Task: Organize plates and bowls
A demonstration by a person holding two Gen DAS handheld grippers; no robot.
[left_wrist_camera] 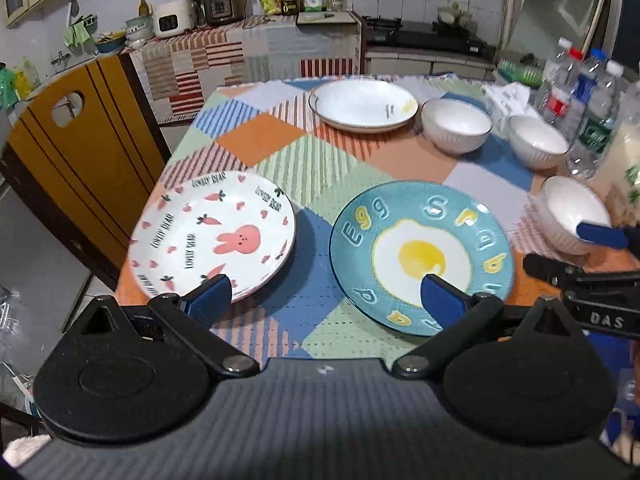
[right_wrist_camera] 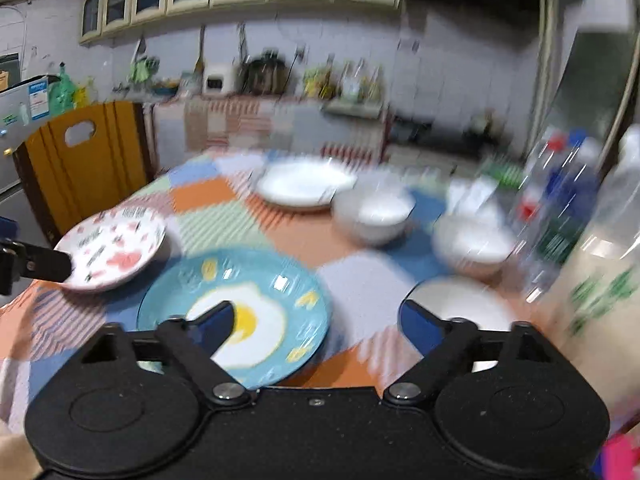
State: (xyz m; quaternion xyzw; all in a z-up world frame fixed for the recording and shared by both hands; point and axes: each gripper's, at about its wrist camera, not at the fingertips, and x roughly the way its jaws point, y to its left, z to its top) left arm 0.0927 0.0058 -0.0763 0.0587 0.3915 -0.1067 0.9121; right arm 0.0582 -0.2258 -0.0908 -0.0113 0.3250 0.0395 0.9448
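Observation:
On the patchwork tablecloth lie a white rabbit plate at the near left, a blue fried-egg plate beside it and a plain white plate at the back. Three white bowls stand on the right: far, middle and near. My left gripper is open and empty, above the gap between the rabbit and egg plates. My right gripper is open and empty, between the egg plate and the near bowl. The right wrist view is motion-blurred.
Several water bottles and a large pale jug crowd the table's right edge, with a tissue pack behind the bowls. A yellow chair stands at the table's left. A counter with appliances runs along the back wall.

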